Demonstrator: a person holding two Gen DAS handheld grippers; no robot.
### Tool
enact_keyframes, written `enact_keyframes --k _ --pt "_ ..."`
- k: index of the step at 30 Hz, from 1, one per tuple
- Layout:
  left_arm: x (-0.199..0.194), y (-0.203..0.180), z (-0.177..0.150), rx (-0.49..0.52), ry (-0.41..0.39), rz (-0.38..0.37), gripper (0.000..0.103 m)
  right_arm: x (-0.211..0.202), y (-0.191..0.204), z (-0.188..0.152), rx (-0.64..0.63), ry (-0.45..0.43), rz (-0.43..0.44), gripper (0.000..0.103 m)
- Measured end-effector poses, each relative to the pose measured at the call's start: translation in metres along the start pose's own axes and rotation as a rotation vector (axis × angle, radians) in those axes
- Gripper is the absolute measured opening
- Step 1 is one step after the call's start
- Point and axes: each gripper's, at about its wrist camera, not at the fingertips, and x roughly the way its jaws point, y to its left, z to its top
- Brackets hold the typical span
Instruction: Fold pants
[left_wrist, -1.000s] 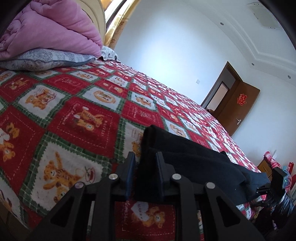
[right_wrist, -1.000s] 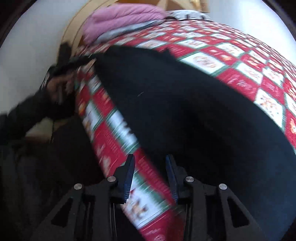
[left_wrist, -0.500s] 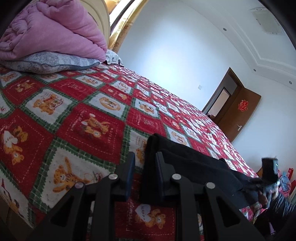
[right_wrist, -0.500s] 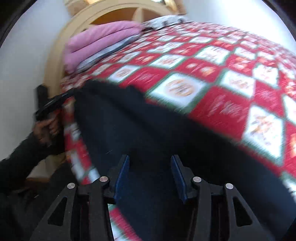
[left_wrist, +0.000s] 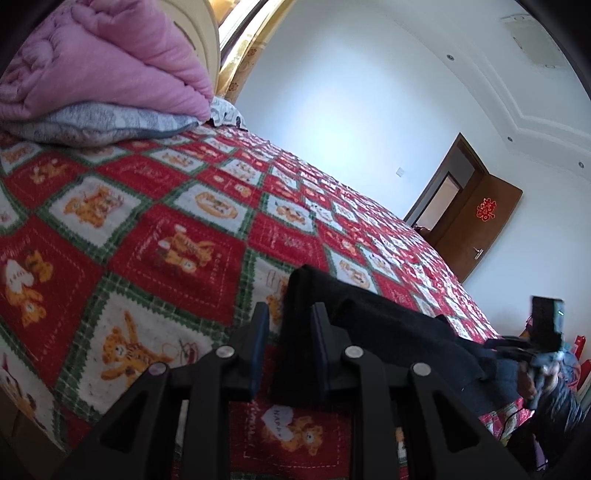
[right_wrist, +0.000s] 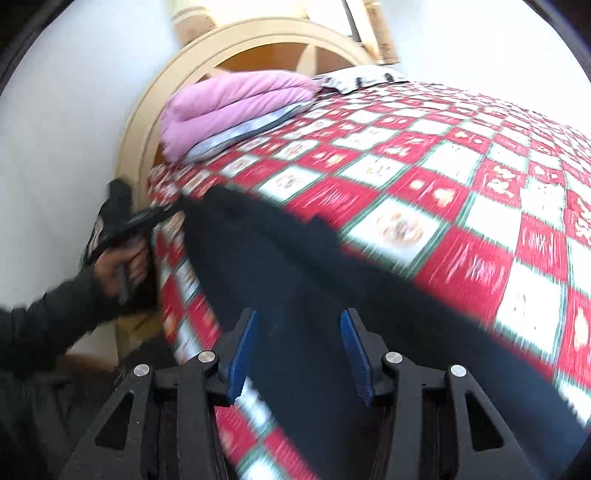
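- The left gripper (left_wrist: 287, 334) points slightly down across the bed (left_wrist: 177, 229), gripped from below by a dark-sleeved hand (right_wrist: 122, 262).
- Its jaws stand narrow and are opening; a corner of the dark pants (left_wrist: 388, 332) sits between them, against one pad.
- The right gripper (right_wrist: 297, 349) tilts down over the pants near the bed's near edge, jaws wide, nothing gripped.

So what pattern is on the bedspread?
Red and white squares with green borders and orange tiger cartoons on the bedspread, clearest in the left wrist view.
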Motion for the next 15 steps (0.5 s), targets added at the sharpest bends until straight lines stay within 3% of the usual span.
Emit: enact_keyframes --k 3,6,10,13,15 --pt "-0.004 -0.004 0.003 0.023 -0.003 0.023 0.045 0.037 -0.013 0.01 0.023 0.103 0.001 0.049" --pt "-0.006 0.001 0.002 0.014 -0.002 0.027 0.054 0.041 0.002 -0.003 0.009 0.153 0.116 0.049" --pt "-0.001 0.012 -0.005 -0.029 0.02 0.029 0.055 0.024 0.052 -0.033 -0.106 0.187 0.268 0.049" --pt "0.002 0.017 -0.009 -0.065 0.038 0.023 0.055 0.024 0.078 -0.055 -0.171 0.242 0.277 0.049" --pt "0.0 0.013 -0.008 -0.057 0.035 0.022 0.055 0.025 0.087 -0.061 -0.203 0.234 0.225 0.049"
